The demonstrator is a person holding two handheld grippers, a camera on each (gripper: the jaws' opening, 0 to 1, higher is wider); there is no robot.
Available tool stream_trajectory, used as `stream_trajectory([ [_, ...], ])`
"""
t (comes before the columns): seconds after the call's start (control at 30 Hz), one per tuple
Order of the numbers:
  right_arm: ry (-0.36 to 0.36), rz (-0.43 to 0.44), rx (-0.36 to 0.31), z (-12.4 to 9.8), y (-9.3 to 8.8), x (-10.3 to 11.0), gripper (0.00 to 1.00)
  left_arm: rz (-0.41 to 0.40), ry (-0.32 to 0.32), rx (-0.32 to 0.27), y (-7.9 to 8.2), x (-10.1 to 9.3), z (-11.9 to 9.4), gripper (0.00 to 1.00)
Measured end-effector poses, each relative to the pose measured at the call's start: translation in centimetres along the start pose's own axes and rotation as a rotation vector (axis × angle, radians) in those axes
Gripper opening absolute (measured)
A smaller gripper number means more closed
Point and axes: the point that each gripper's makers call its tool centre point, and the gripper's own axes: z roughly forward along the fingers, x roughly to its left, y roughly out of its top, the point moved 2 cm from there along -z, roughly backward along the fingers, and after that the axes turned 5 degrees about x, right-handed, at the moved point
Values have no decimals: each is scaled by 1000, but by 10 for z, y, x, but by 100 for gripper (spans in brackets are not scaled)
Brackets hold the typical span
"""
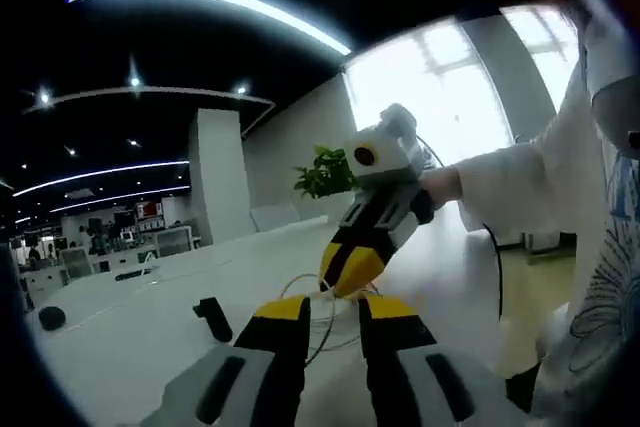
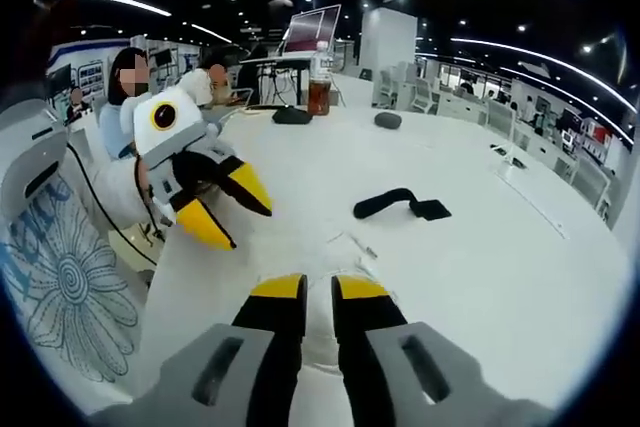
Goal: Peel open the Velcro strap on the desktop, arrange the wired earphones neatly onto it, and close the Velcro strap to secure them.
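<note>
Left hand-held gripper [image 1: 330,312]: rose from the bottom of the left gripper view, yellow tips a narrow gap apart, gripping nothing that I could see; in the right gripper view it hung at left centre [image 2: 232,209] with its tips spread.
Right hand-held gripper [image 2: 318,289]: rose from the bottom of the right gripper view, jaws nearly together, only desk visible between the tips; in the left gripper view it came in from the right [image 1: 350,269], tips down over the cable.
Wired earphones [image 1: 325,322]: thin pale cable looped on the desk at lower centre of the left gripper view, under both tips; whether either tip pinched it I could not tell.
Velcro strap [image 2: 402,204]: black, lying flat on the white desk [image 2: 480,277], right of centre, apart from both grippers.
Bottle [image 2: 319,85]: stood upright at the desk's far edge, upper centre.
</note>
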Motion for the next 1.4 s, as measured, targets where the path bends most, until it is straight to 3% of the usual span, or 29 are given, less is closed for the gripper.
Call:
stream_trajectory([
  [0.27,-22,9,-36,-14,0,-1,12,1,81,31,-2,11,4,7],
  [0.4,-45,8,-56,-22,-2,-5,12,0,116,11,6,19,1,6],
  [0.5,-66,19,-83,-31,-1,-10,12,-47,127,-42,18,25,-5,6],
  [0.57,-80,28,-101,-37,-2,-13,12,-20,154,-61,27,30,-10,6],
  [0.67,-88,39,-118,-41,-1,-16,12,-3,150,-97,47,31,-17,6],
  [0.83,-95,57,-154,-44,2,-18,12,45,171,-208,100,37,-35,6],
  [0.97,-92,59,-166,-44,4,-17,12,64,180,-255,132,42,-42,6],
  [1.07,-93,45,-180,-44,8,-16,12,129,210,-270,158,49,-46,6],
  [1.23,-110,20,-195,-46,13,-17,12,168,211,-276,183,55,-43,6],
  [1.4,-104,13,-199,-48,12,-15,14,176,185,-294,191,49,-39,6],
])
